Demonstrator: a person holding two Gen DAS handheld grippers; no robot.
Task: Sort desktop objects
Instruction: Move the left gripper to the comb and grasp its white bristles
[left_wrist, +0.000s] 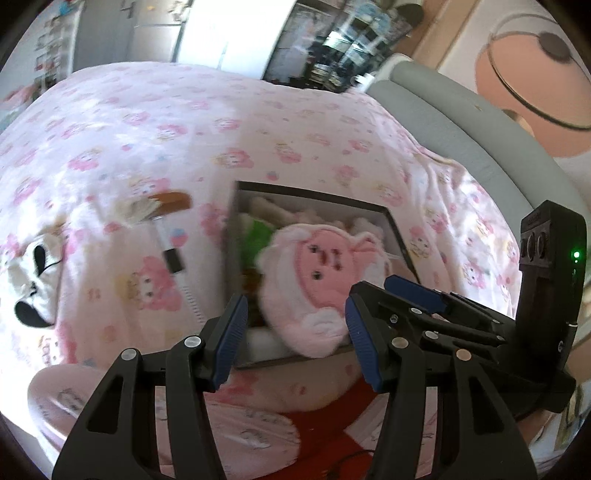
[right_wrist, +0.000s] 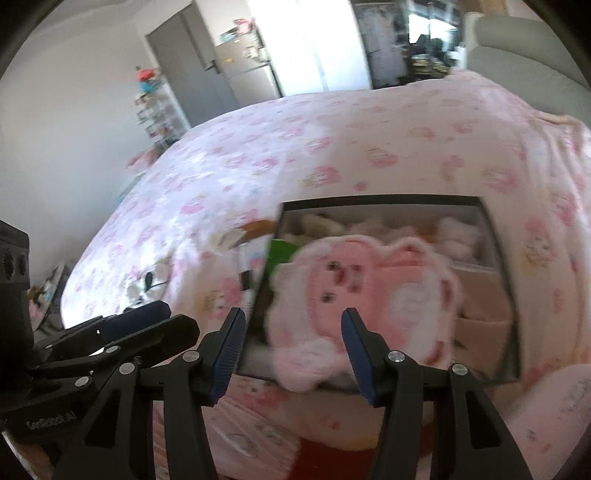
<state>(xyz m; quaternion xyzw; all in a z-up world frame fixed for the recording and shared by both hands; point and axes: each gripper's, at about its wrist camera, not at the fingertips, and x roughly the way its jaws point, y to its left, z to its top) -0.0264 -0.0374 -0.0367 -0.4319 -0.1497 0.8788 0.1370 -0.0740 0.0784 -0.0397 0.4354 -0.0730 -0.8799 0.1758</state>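
Evidently both grippers, left gripper (left_wrist: 295, 339) and right gripper (right_wrist: 293, 350), gape empty; we'd pinch the probably soft, light pink plush (left_wrist: 317, 280) by its rim overhanging the box (left_wrist: 391, 221).

A bed (left_wrist: 258, 122) fills most of both views, covered by a pink sheet (right_wrist: 258, 155) printed with cartoon figures. An open box (left_wrist: 317, 194) sits on it right of centre in the left view, lower right in the right view. Left of the box lie a brush (left_wrist: 159, 205) and a pen (left_wrist: 171, 251), close together. At the far left edge lies a white plush (left_wrist: 31, 280) with black patches.
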